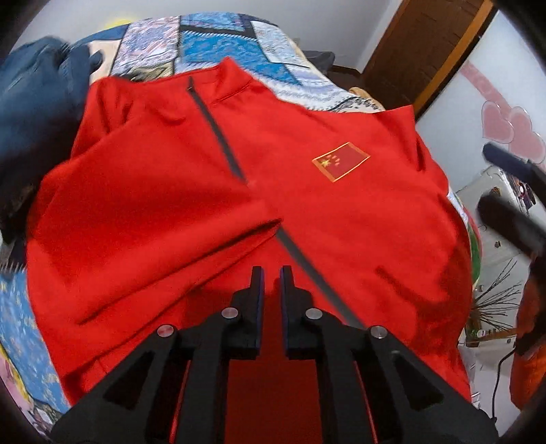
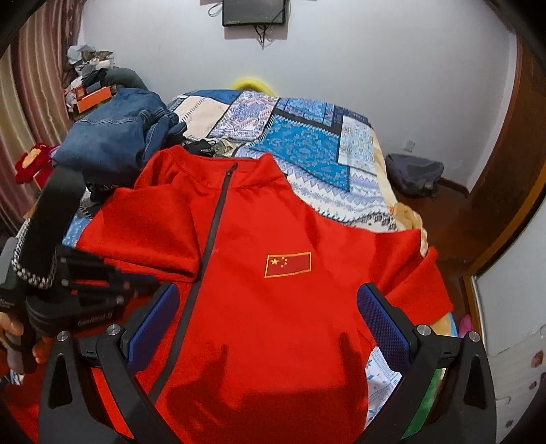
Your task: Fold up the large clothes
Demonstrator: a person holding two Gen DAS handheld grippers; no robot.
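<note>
Left wrist view: the left gripper (image 1: 271, 273) points down over the red jacket (image 1: 341, 211), which lies spread zip-up on the patterned quilt (image 1: 218, 44); its jaws sit nearly together with just a thin gap and nothing pinched between them, and jeans (image 1: 30, 112) are piled at the far left. Right wrist view: the right gripper (image 2: 269, 321) hangs above the jacket's lower front with its blue pads (image 2: 384, 324) wide apart and empty, near the flag patch (image 2: 288, 263).

Patchwork bedspread (image 2: 300, 143), wall-mounted screen (image 2: 254, 12), striped curtain (image 2: 30, 102), wooden door (image 1: 423, 44), heart wall stickers (image 1: 508, 129)
</note>
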